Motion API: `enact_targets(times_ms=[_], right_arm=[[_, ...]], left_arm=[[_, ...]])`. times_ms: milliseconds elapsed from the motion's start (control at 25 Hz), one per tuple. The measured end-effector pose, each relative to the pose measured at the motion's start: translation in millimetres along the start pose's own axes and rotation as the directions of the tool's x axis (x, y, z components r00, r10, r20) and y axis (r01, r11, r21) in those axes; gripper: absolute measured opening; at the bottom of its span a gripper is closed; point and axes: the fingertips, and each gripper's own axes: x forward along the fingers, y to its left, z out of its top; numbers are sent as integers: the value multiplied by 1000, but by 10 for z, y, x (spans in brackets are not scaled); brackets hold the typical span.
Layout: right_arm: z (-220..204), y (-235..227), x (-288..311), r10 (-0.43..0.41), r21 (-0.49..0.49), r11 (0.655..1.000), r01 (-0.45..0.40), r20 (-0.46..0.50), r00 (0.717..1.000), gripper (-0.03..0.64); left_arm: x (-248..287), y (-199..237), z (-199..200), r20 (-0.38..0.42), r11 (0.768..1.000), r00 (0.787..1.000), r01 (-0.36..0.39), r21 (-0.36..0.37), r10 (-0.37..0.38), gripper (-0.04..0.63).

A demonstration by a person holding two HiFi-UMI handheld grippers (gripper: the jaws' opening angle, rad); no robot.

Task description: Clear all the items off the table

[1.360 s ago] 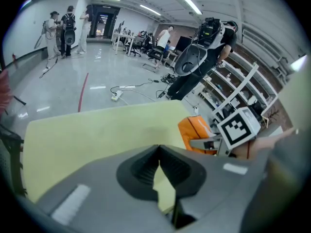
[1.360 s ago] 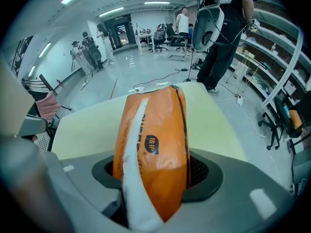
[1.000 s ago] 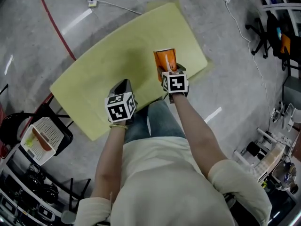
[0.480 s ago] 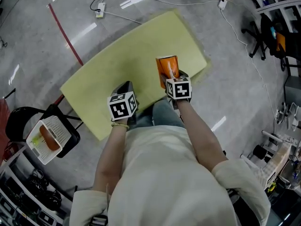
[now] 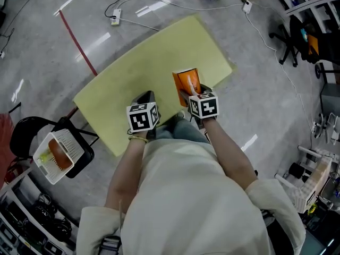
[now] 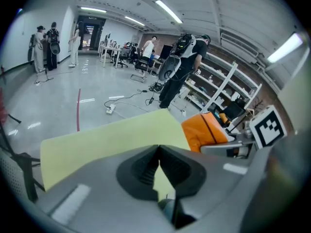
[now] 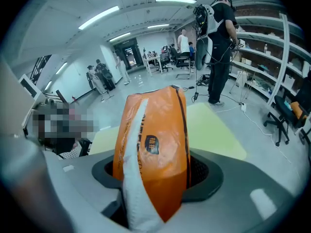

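Yellow table (image 5: 127,84), orange bag (image 5: 187,81) in right claw (image 5: 191,94), left claw (image 5: 147,96) over near edge, white basket (image 5: 44,159) on black chair (image 5: 22,134)

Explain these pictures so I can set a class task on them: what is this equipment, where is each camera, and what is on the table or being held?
There is no robot here: a person holds a hand-operated gripper in each hand. The head view comes from a camera on the person's head, looking down. The other two views come from cameras riding on each gripper, looking along its fingers. The left gripper is shut and empty, held over the yellow-green table. The right gripper has its fingers closed on an orange bag; whether the bag rests on the table I cannot tell. Beside the table, a white basket holds some items.
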Motion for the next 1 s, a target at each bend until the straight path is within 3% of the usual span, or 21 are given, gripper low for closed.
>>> enact_targets(times_ms=[440,1000], right_arm=[[-83,189,-249,88,-81,993,-86,21,996,301],[-721,570,-664,204,-255,946,-201,-13,979,301]], left_arm=[[-203,-268,-220,49,999,998,-26,-34,28,9],[-878,-412,-1104,121,972,975,-168,-162,188,9]])
